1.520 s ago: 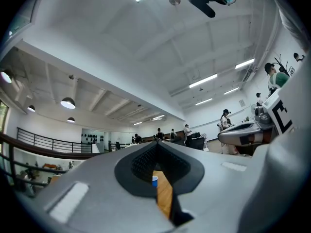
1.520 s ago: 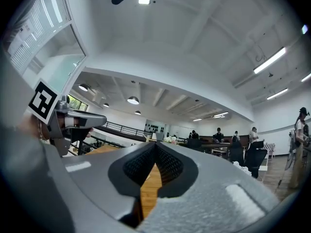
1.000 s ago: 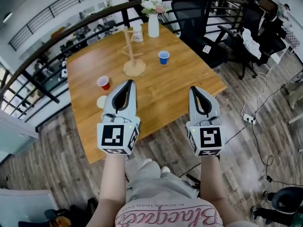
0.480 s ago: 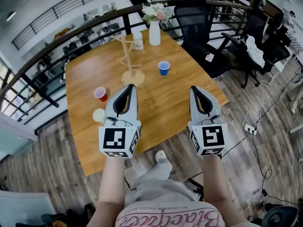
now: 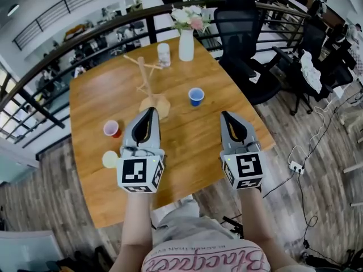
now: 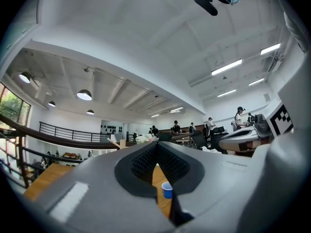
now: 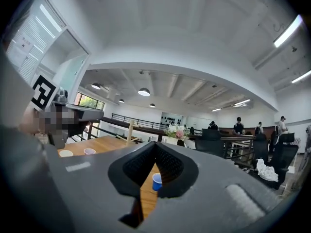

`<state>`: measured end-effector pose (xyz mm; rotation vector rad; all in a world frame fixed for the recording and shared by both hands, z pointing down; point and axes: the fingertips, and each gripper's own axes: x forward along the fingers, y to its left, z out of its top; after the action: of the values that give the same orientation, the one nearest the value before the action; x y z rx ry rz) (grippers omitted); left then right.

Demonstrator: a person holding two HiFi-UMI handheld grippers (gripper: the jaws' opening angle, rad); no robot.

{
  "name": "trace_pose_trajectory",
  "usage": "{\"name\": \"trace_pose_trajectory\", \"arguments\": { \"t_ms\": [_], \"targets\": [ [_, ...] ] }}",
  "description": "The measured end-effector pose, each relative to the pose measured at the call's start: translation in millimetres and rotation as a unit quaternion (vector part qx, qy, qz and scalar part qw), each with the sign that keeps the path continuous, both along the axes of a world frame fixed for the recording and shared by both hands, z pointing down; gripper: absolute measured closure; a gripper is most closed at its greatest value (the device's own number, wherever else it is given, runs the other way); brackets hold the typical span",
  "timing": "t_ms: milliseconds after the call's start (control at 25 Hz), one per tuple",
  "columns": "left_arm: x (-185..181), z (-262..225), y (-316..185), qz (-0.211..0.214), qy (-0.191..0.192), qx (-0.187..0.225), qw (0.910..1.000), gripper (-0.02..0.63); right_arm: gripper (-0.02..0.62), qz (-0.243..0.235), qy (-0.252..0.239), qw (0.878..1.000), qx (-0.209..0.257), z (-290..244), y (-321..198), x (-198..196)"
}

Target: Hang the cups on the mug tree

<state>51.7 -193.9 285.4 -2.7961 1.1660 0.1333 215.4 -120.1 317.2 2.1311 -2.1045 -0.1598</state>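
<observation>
The wooden mug tree (image 5: 147,78) stands bare on the table (image 5: 96,95), left of centre. A blue cup (image 5: 196,96) sits to its right; it also shows through the jaw gaps as the blue cup (image 6: 167,190) and the blue cup (image 7: 156,181). A red cup (image 5: 112,129) and a pale yellow cup (image 5: 110,159) stand near the table's left front. My left gripper (image 5: 149,111) hovers just short of the tree's base, shut and holding nothing. My right gripper (image 5: 225,115) hovers below the blue cup, shut and empty too.
A white vase of flowers (image 5: 186,38) and a small jar (image 5: 164,54) stand at the table's far edge. Black office chairs (image 5: 244,44) sit to the right, a railing (image 5: 68,44) runs behind. Cables and a power strip (image 5: 295,166) lie on the wooden floor.
Both grippers have moved forward over the table's near edge, toward the mug tree and the cups. The jaws stayed shut throughout.
</observation>
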Motion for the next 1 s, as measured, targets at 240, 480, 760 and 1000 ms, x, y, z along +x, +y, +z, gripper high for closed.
{"name": "trace_pose_trajectory", "arguments": {
  "t_ms": [240, 480, 760, 1000],
  "targets": [
    [1.7, 9.6, -30.1, -0.026, 0.005, -0.018, 0.9995, 0.594, 0.592, -0.020, -0.015, 1.000, -0.019, 12.5, -36.1, 10.3],
    [0.3, 17.4, -44.2, -0.038, 0.004, -0.024, 0.9990, 0.594, 0.541, -0.029, -0.022, 0.999, -0.026, 19.8, -58.7, 12.9],
    [-1.0, 21.6, -53.1, -0.056, 0.005, -0.031, 0.9980, 0.594, 0.409, -0.048, -0.039, 0.998, -0.034, 26.4, -75.4, 16.8],
    [3.8, 29.4, -57.4, -0.084, 0.000, -0.042, 0.9956, 0.594, 0.368, -0.073, -0.042, 0.995, -0.061, 41.4, -89.6, 27.4]
  ]
}}
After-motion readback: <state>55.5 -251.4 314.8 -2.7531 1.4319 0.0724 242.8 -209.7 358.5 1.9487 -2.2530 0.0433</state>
